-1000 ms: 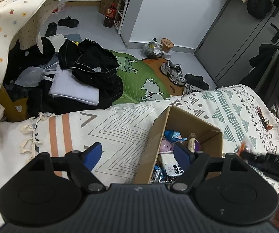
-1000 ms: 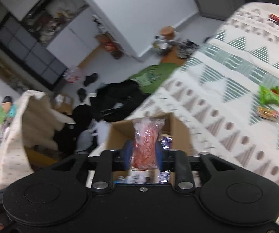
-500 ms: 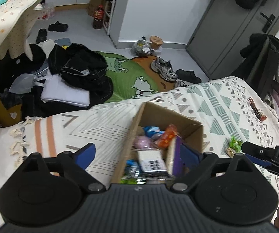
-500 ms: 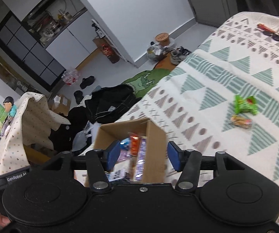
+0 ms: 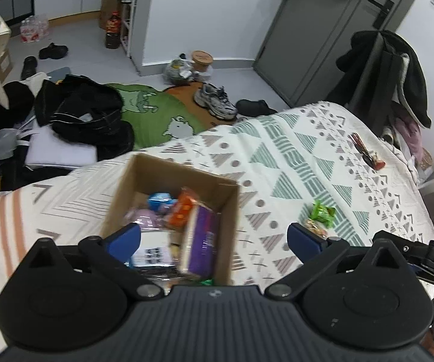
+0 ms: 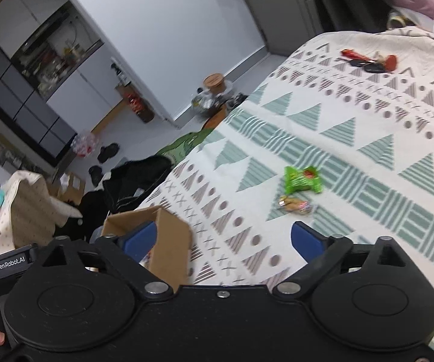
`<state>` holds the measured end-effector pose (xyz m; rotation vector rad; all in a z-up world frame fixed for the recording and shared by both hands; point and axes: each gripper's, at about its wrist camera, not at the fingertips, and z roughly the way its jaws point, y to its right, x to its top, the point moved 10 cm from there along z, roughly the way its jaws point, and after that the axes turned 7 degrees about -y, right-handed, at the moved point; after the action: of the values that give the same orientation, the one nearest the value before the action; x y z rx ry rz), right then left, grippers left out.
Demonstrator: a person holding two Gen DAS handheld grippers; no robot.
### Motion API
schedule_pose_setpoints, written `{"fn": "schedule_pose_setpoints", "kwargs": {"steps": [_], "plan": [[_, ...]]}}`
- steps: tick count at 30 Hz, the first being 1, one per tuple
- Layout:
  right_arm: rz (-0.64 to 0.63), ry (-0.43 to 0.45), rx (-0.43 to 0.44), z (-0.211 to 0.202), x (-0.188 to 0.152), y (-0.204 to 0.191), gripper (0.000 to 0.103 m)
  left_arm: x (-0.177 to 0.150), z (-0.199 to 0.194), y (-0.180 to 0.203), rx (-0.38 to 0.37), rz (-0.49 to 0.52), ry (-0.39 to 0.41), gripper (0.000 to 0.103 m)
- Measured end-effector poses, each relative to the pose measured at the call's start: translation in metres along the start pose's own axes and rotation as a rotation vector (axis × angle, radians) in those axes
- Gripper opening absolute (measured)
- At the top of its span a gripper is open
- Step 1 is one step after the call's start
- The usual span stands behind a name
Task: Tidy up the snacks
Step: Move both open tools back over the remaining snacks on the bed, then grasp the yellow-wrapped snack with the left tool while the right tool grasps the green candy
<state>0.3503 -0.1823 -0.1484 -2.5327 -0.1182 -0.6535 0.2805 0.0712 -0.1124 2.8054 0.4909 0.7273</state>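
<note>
A cardboard box (image 5: 229, 199) sits on the patterned blanket and holds several snacks: an orange packet (image 5: 182, 211), a purple packet (image 5: 201, 241), a blue one (image 5: 158, 200). My left gripper (image 5: 213, 241) is open and empty, above the box's near edge. My right gripper (image 6: 224, 239) is open and empty, to the right of the box (image 6: 171, 241). A green snack packet (image 6: 302, 179) and a small clear-wrapped snack (image 6: 295, 205) lie on the blanket ahead of it; they also show in the left wrist view (image 5: 322, 212).
The blanket (image 6: 352, 126) covers a bed. Red and dark small items (image 6: 367, 61) lie at its far end. Beyond the bed's edge the floor holds black clothes (image 5: 84, 111), a green mat (image 5: 162, 114), shoes (image 5: 215, 101) and a chair with coats (image 5: 388, 78).
My right gripper let go of the red packet into the box, opened wide and swung right toward the loose snacks. My left gripper opened wider and moved right over the box.
</note>
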Motion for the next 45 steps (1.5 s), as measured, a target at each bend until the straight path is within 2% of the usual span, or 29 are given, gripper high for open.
{"fn": "schedule_pose_setpoints", "kwargs": {"steps": [6,10,16,21,28,33,37,39,42,45], "plan": [[0.023,0.022,-0.021,-0.002,0.004,0.034,0.103,-0.001,0.011,0.039,-0.009,0.053,-0.003,0.103],[0.027,0.041,-0.016,0.001,0.006,0.056,0.103,-0.001,0.020,0.056,-0.019,0.067,0.000,0.103],[0.104,0.074,0.022,0.008,-0.003,0.096,0.103,-0.001,0.039,0.080,-0.013,0.109,-0.007,0.103],[0.145,0.102,0.014,0.010,0.004,0.122,0.103,-0.003,0.059,0.095,-0.010,0.139,-0.021,0.103],[0.146,0.098,0.016,0.024,0.012,0.139,0.102,-0.006,0.085,0.119,0.007,0.164,-0.041,0.103],[0.144,0.072,0.048,0.044,0.018,0.139,0.098,-0.003,0.105,0.133,0.003,0.157,-0.050,0.103],[0.167,0.027,0.076,0.064,0.016,0.141,0.084,-0.003,0.127,0.144,-0.003,0.165,-0.073,0.103],[0.172,0.011,0.070,0.072,0.015,0.145,0.081,-0.005,0.140,0.148,-0.011,0.163,-0.085,0.102],[0.184,-0.001,0.056,0.080,0.018,0.153,0.080,-0.006,0.159,0.153,-0.029,0.138,-0.107,0.100],[0.196,-0.007,0.056,0.086,0.019,0.159,0.078,-0.006,0.174,0.157,-0.030,0.128,-0.110,0.093]]}}
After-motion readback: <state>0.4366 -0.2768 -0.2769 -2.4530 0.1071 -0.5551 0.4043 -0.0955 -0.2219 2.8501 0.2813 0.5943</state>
